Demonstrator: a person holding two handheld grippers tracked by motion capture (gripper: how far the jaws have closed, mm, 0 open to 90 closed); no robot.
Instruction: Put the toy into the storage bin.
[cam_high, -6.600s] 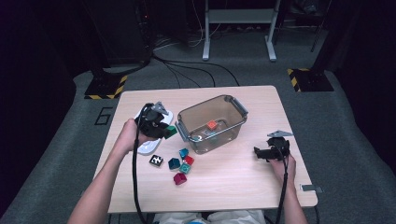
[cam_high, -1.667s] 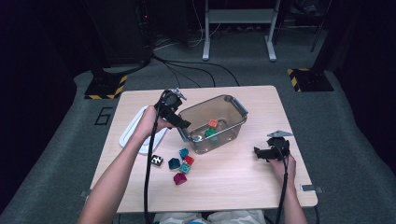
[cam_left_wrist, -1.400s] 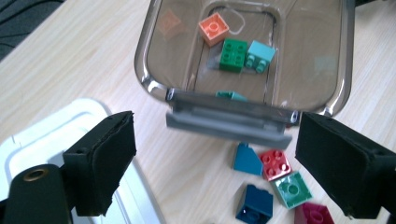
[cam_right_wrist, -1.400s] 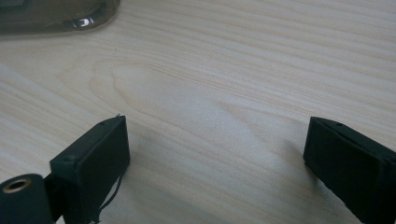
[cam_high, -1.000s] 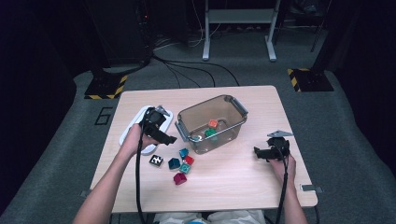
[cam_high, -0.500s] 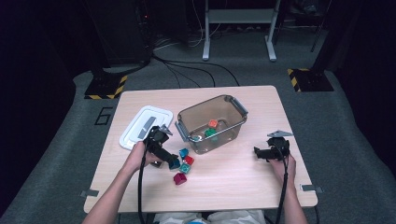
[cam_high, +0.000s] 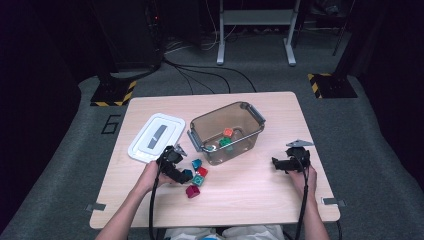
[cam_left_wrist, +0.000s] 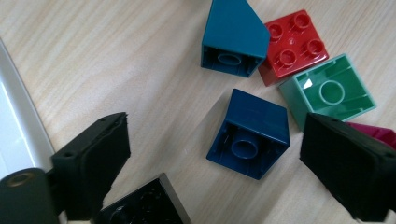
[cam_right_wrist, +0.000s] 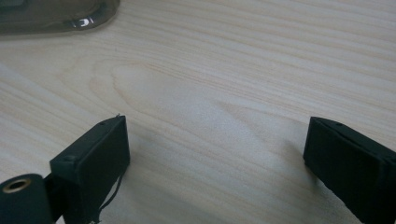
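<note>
Several loose bricks lie in a cluster on the table in front of the bin. In the left gripper view a dark blue brick (cam_left_wrist: 250, 135) lies hollow side up between the jaws of my left gripper (cam_left_wrist: 215, 149). The pads stand apart from it, and the jaws have just been closing a little. Beyond it are a teal brick (cam_left_wrist: 233, 37), a red brick (cam_left_wrist: 292, 44), a green brick (cam_left_wrist: 329, 91) and a maroon brick (cam_left_wrist: 373, 133). A black brick (cam_left_wrist: 149, 200) lies by the left jaw. My left gripper (cam_high: 181, 171) is low over the cluster. My right gripper (cam_high: 280, 164) stands open over bare wood.
A clear brown bin (cam_high: 252, 112) at mid table holds an orange brick (cam_high: 228, 132) and a green brick (cam_high: 225, 142). Its corner (cam_right_wrist: 56, 14) shows in the right gripper view. A white lid (cam_high: 155, 137) lies flat left of the bin, and its edge (cam_left_wrist: 14, 126) is close to my left jaw.
My left gripper came back from the bin, passed over the lid and dropped down to the loose bricks. The right gripper has stayed still.
</note>
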